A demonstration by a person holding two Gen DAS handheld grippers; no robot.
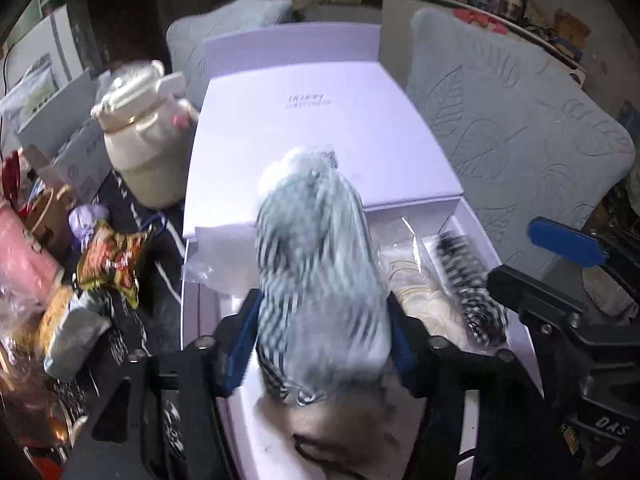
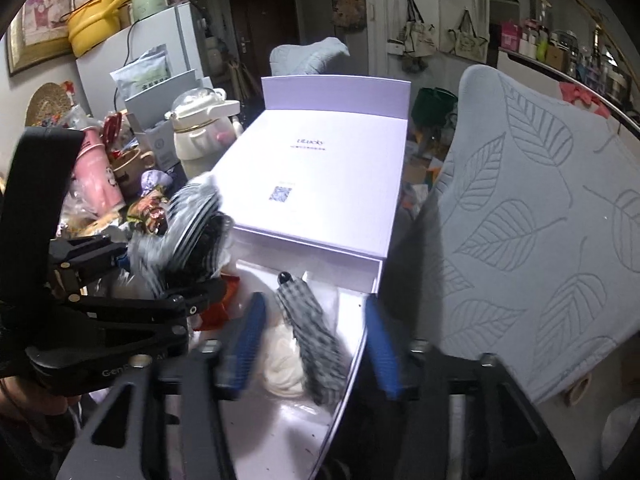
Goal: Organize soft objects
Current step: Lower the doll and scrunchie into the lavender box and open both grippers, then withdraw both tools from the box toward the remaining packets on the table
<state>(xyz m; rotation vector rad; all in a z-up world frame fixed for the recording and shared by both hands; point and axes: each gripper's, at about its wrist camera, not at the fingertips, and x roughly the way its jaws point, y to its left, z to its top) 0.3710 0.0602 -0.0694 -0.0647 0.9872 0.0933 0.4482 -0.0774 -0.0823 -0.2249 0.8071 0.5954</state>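
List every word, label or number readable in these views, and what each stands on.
"GenR": left gripper body, rest hidden.
"DAS": right gripper body, partly cut off.
White box lid: printed brand line, blurred, unreadable; a QR code below it.
Green pouch: dark print, too small.

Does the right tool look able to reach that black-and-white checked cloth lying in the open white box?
Probably yes. The checked cloth lies uncovered between the right tool's spread blue fingers, on a cream cloth in the white box. Nothing blocks it.
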